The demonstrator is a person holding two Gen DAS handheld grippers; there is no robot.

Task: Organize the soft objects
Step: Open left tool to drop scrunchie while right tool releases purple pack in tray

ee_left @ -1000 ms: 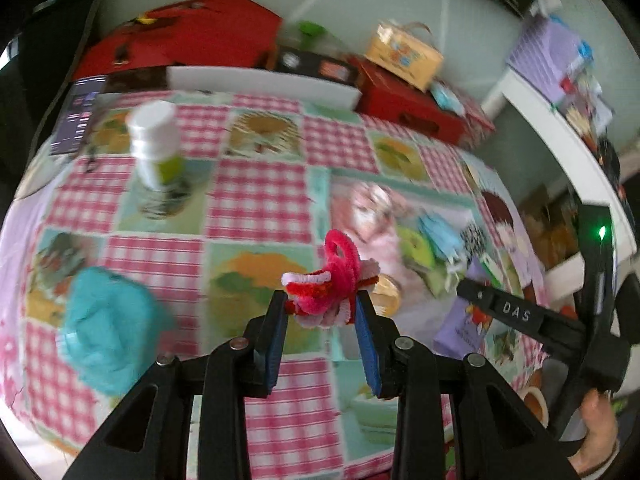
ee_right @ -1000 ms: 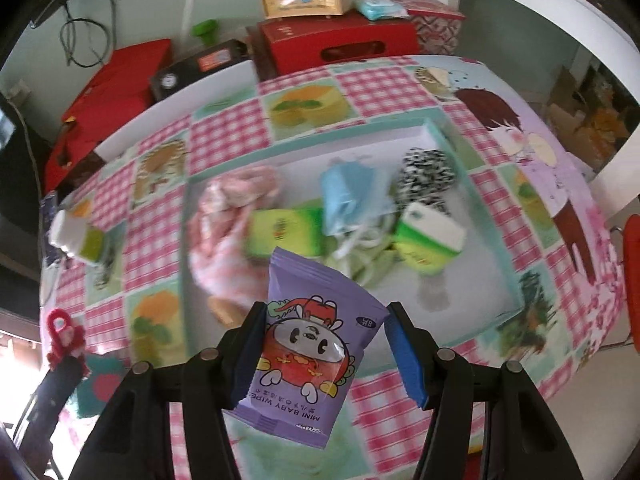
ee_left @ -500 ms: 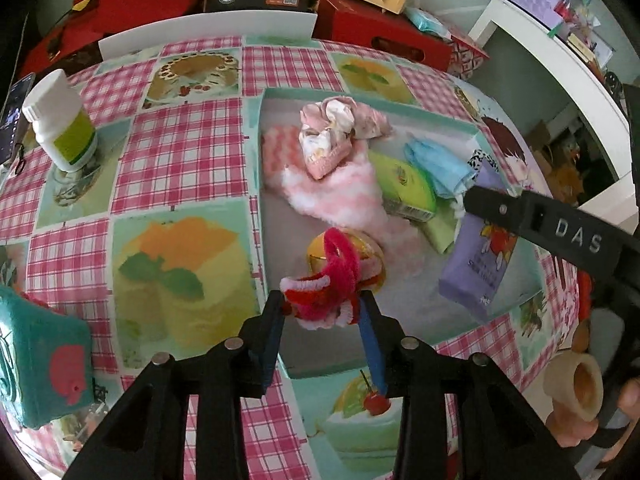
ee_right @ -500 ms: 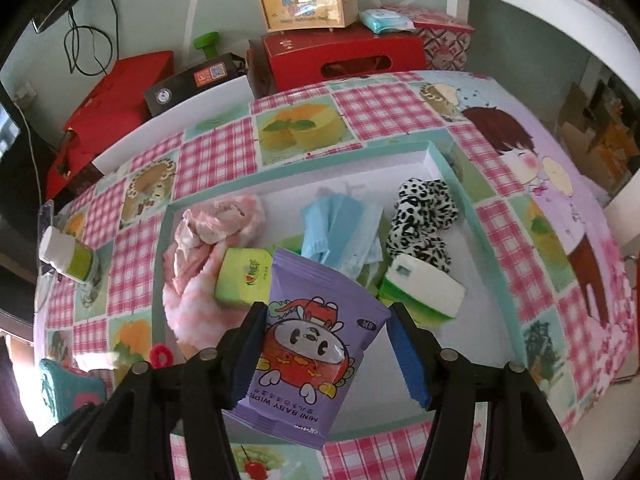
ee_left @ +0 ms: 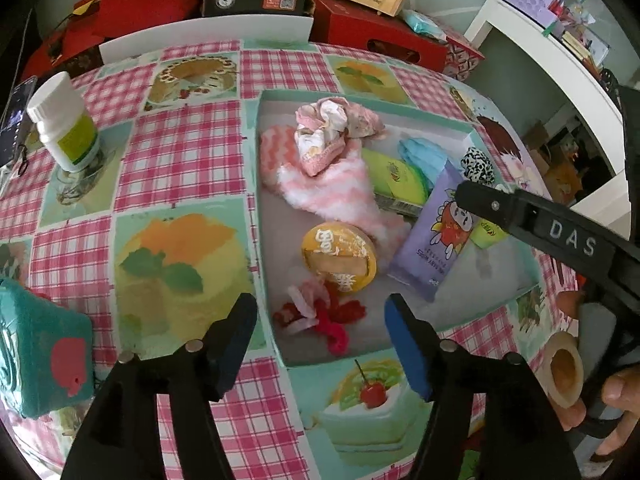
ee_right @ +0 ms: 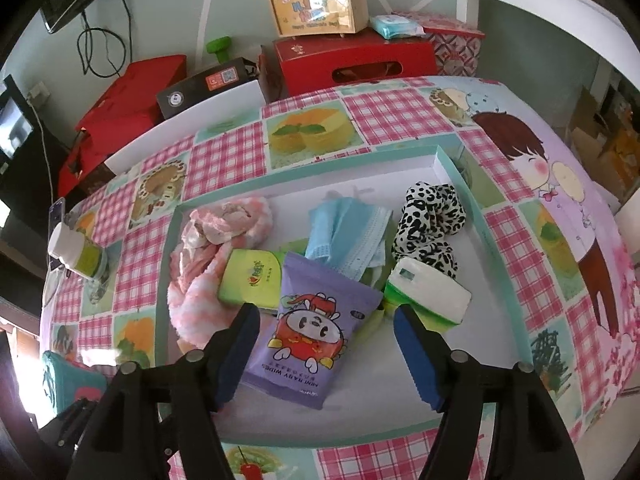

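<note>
A teal-rimmed tray holds several soft things. My left gripper is open above the tray's near corner; the red and white pipe-cleaner bundle lies on the tray floor between its fingers, beside a round yellow packet. My right gripper is open over the purple baby wipes pack, which also shows in the left wrist view and rests in the tray. A pink fluffy sock, green tissue packs, a blue mask and a leopard scrunchie lie around it.
A white bottle stands on the checked tablecloth at the left. A teal box sits by the near left edge. Red boxes and a gift box line the back. A white shelf is at right.
Both grippers have opened. The pipe-cleaner bundle dropped from the left gripper into the tray. The wipes pack left the right gripper and now lies in the tray.
</note>
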